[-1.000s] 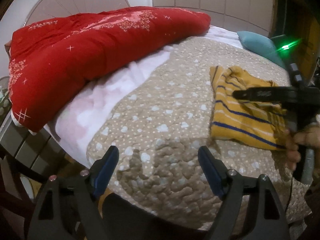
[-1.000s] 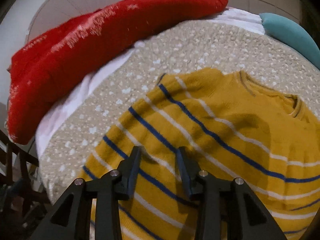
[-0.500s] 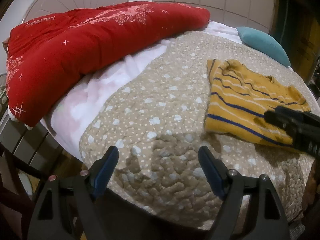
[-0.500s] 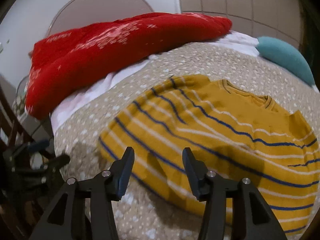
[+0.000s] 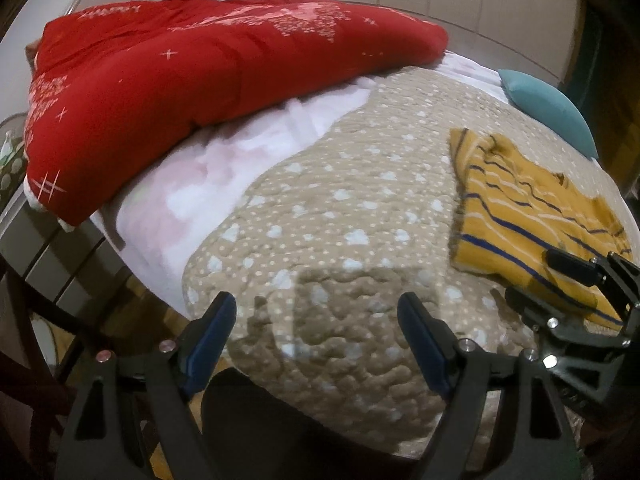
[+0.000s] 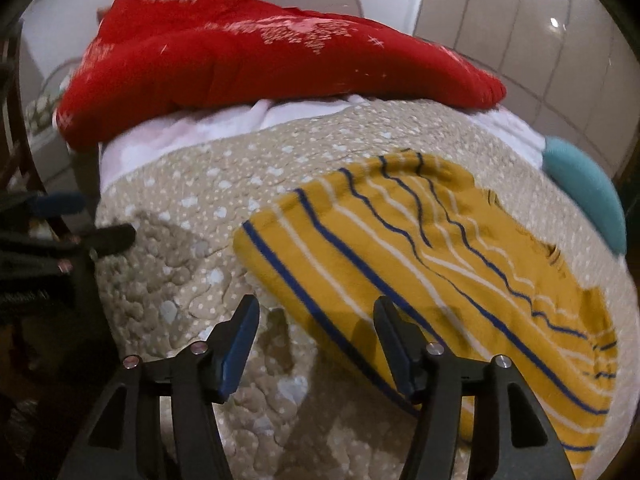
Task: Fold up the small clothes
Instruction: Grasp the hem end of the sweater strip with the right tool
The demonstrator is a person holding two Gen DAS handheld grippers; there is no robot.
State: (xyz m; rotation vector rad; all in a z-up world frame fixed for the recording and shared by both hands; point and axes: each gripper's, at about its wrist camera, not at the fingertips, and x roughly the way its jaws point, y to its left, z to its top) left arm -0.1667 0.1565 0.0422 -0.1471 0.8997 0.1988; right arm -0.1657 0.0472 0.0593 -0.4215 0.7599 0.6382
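Note:
A yellow sweater with blue and white stripes (image 6: 432,268) lies folded flat on the beige dotted bedspread (image 6: 208,184); it also shows at the right of the left wrist view (image 5: 516,224). My right gripper (image 6: 316,320) is open and empty, hovering just above the sweater's near left corner. It shows in the left wrist view (image 5: 560,284) at the sweater's near edge. My left gripper (image 5: 316,320) is open and empty over bare bedspread near the bed's front edge, well left of the sweater. It shows at the left edge of the right wrist view (image 6: 84,220).
A red quilt (image 5: 200,80) is heaped at the back left on a white-pink blanket (image 5: 208,184). A teal pillow (image 5: 548,108) lies at the far right. The bed edge drops off at the left and front, beside a dark wooden frame (image 5: 24,312).
My right gripper has opened wider and pulled back off the sweater to its near left corner. My left gripper stayed open and drew back slightly.

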